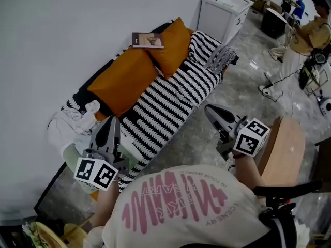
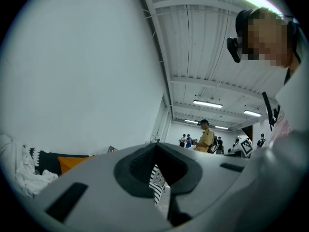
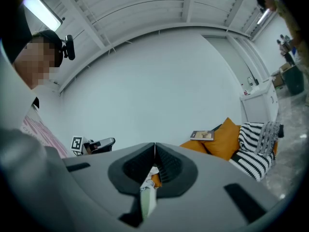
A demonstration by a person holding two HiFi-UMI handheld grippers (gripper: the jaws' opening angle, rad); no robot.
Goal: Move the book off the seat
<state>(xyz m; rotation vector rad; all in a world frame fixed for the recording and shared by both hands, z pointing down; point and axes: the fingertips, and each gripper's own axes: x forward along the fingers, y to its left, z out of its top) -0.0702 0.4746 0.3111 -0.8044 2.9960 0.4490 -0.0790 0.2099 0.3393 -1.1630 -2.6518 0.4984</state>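
Note:
A thin book (image 1: pixel 147 40) with a brown cover lies flat on top of the orange cushions (image 1: pixel 139 68), up at the back of the black-and-white striped sofa (image 1: pixel 176 94). In the right gripper view the book (image 3: pixel 202 135) rests on the cushion top, far beyond the jaws. My left gripper (image 1: pixel 109 121) hovers over the sofa's near left end, shut with nothing held. My right gripper (image 1: pixel 209 109) hangs over the floor in front of the sofa, also shut and empty. Both are well short of the book.
A crumpled white cloth (image 1: pixel 72 122) lies on the sofa's left end, a grey patterned throw (image 1: pixel 222 58) on its far arm. A white cabinet (image 1: pixel 223 12) stands beyond, a wooden stool (image 1: pixel 283 150) by my right hand, and people (image 1: pixel 302 32) at the far right.

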